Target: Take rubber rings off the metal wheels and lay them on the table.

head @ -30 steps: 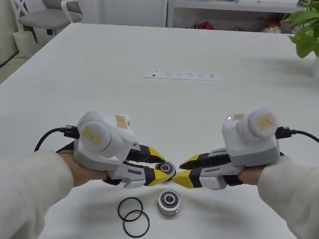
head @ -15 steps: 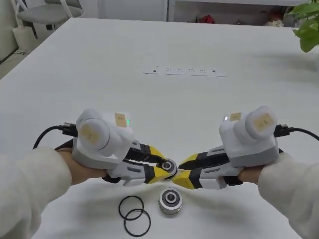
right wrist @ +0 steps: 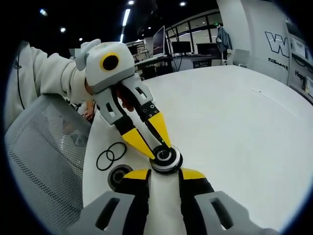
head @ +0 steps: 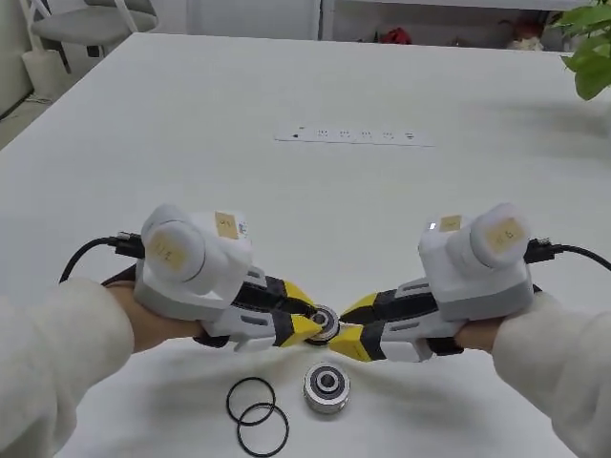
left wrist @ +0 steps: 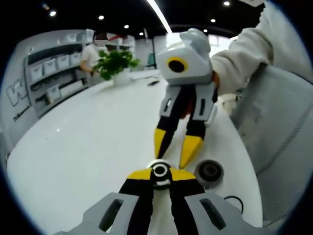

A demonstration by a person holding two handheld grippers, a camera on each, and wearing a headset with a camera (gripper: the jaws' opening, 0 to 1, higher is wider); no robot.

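**Head view.** Your left gripper is pinched on a metal wheel, which it holds low over the white table. Your right gripper meets the wheel from the opposite side with its jaws spread, one yellow tip above the wheel and one below. You cannot tell from here whether those tips touch it. A second wheel lies flat on the table just below the tips. Two black rubber rings lie overlapped just to its left. A white power strip lies mid-table, well beyond the tools.

**Left gripper view.** Here the gap between the right gripper's jaws is plain, with bare table showing through it. The left gripper's own yellow tips press on either side of the wheel.

**Right gripper view.** This view shows the held wheel nearly face-on, as concentric light and dark bands, sitting just ahead of the parted tips.

**Surface and room.** The tabletop is matt white. A leafy plant stands at one end, with shelving of pale bins behind it. Monitors line a far desk, a mesh chair back sits close by, and a white chair stands past the far corner.
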